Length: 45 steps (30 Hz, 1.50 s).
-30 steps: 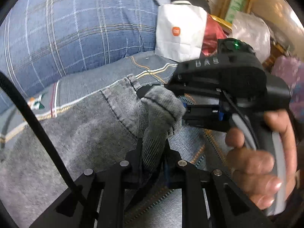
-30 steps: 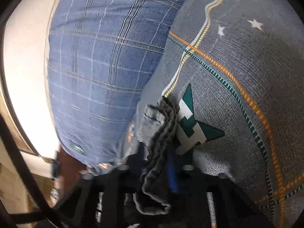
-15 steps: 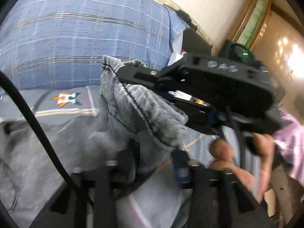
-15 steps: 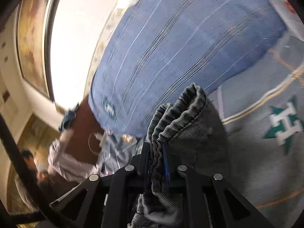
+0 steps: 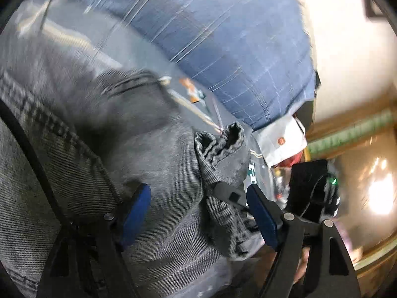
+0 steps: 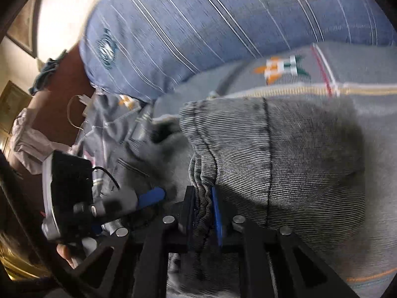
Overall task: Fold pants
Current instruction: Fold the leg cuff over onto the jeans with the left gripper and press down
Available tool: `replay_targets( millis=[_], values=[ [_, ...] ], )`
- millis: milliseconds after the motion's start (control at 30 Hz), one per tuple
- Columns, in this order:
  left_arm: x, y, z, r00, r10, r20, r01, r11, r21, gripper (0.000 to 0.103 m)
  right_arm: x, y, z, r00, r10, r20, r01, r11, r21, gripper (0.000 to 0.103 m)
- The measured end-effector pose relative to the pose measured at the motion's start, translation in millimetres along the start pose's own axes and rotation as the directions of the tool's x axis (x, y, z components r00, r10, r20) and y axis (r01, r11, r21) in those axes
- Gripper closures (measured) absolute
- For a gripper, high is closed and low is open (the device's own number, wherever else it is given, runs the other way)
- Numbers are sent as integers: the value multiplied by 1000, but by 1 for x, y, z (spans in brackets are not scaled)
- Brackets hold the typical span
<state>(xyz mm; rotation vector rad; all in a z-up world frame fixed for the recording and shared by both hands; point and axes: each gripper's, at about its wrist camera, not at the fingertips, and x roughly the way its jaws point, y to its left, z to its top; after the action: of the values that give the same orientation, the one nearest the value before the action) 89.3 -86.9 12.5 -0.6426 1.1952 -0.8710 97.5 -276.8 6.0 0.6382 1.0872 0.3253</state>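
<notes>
The bunched hem of the pants (image 5: 218, 144), clamped a second ago by the left gripper (image 5: 198, 206), is now released, its jaws spread wide, while the right gripper (image 6: 203, 208) stays clamped on the gathered edge over the bed (image 6: 359, 74).

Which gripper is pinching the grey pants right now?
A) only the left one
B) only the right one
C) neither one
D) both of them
B: the right gripper is shut on a bunched fold of the grey pants, while the left gripper stands wide open with the cloth loose between its blue pads.
</notes>
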Motion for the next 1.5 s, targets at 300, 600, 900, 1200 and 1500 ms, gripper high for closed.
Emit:
replay_targets(
  millis=[300,600,900,1200,1500],
  values=[
    [12,-30,-9,999,-32,-29,34,996,83,24,-61,-15,-8,983,11,181,-28,995,91,43],
    [40,-42,-46,973,232,-19,-225,959,170,68,-57,-20,-8,984,-38,174,22,995,93,50],
    [17,-41,-49,973,232,14,-230,954,194,99,-36,7,-8,986,-55,160,54,998,8,60],
    [23,-17,-44,982,184,-51,-180,981,77,68,-14,21,26,978,-182,106,178,983,45,48],
    [24,-42,-49,944,327,35,-326,915,239,98,11,11,23,987,-130,94,129,992,10,84]
  ],
)
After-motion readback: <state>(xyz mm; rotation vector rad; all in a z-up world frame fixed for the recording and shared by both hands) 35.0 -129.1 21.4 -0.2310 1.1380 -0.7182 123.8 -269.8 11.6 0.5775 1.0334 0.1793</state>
